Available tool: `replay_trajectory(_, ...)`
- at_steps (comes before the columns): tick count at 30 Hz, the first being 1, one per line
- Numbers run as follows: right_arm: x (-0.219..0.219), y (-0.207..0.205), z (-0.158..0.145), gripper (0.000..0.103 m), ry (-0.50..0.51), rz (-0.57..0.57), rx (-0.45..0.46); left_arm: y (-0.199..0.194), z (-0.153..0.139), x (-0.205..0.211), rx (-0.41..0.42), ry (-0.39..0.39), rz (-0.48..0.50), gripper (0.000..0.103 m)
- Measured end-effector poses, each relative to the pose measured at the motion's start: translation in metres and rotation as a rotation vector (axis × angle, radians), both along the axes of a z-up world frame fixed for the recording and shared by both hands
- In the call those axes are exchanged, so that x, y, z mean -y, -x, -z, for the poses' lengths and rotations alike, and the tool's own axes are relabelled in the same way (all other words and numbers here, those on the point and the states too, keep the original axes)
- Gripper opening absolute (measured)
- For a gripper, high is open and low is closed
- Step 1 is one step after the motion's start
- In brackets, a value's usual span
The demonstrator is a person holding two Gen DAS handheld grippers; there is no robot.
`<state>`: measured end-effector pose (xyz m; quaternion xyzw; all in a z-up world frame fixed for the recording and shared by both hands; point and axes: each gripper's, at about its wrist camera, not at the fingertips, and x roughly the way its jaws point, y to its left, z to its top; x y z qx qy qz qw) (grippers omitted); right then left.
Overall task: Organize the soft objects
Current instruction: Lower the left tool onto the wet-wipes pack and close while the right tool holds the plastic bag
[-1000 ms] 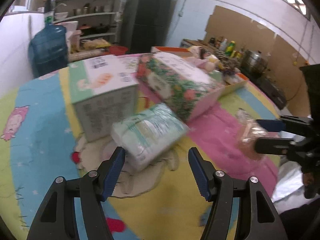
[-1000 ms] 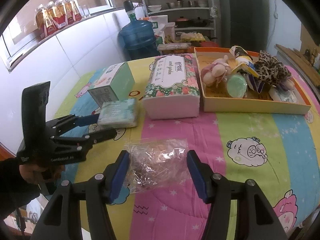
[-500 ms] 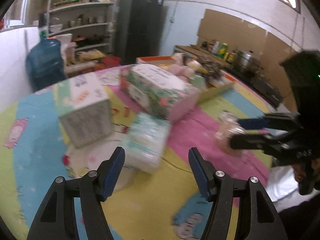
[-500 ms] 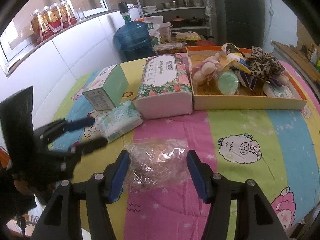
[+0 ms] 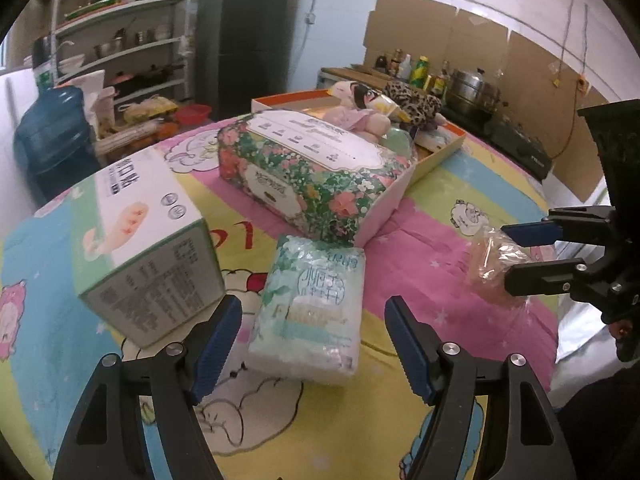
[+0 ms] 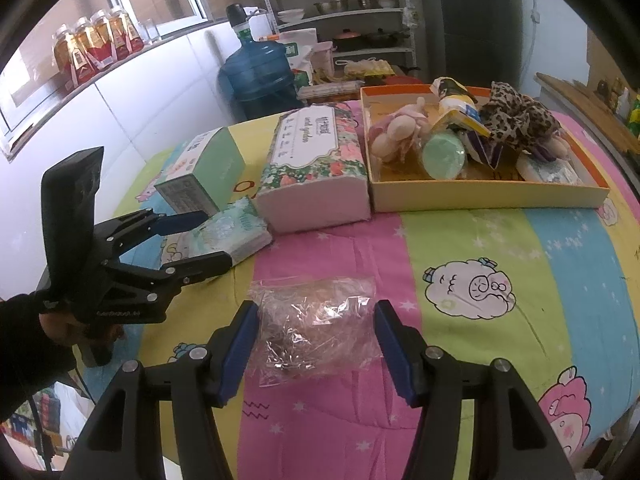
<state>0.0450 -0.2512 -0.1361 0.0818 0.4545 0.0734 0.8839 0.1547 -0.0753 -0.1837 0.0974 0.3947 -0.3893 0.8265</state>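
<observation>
A pale green soft tissue pack (image 5: pixel 310 308) lies on the colourful quilt, its near end between the open fingers of my left gripper (image 5: pixel 312 336); it also shows in the right wrist view (image 6: pixel 228 236). A crumpled clear plastic bag (image 6: pixel 316 332) lies between the open fingers of my right gripper (image 6: pixel 316 344), which shows from the side in the left wrist view (image 5: pixel 524 252). An orange-rimmed tray (image 6: pixel 480 198) at the back holds plush toys and a leopard-print cloth (image 6: pixel 516 116).
A floral tissue box (image 5: pixel 316 172) and a green-and-white carton (image 5: pixel 136 236) stand just behind the tissue pack. A blue water jug (image 6: pixel 256 76), shelves and a dark fridge stand beyond the table. The quilt's near edge drops off below my grippers.
My left gripper has swung back around the tissue pack, which now lies lengthwise between its fingers. The right gripper stays open around the plastic bag.
</observation>
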Motion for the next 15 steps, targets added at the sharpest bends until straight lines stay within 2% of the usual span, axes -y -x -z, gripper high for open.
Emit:
replay_trajectory(9, 0.003, -0.004, 0.0, 0.06, 0.001, 0.005, -0.004, -0.005, 0.011, 0.015, -0.005, -0.046, 0.02, 0.075)
replay_trajectory(12, 0.003, -0.005, 0.001, 0.06, 0.0, 0.004, -0.01, -0.004, 0.014, 0.017, 0.003, -0.065, 0.006, 0.068)
replay_trajectory(14, 0.003, -0.005, 0.001, 0.06, 0.0, 0.003, -0.01, -0.005, 0.013, 0.017, 0.003, -0.06, -0.005, 0.057)
replay_trajectory(15, 0.003, -0.006, 0.002, 0.06, 0.0, 0.002, -0.01, -0.005, 0.013, 0.017, 0.001, -0.058, -0.011, 0.056)
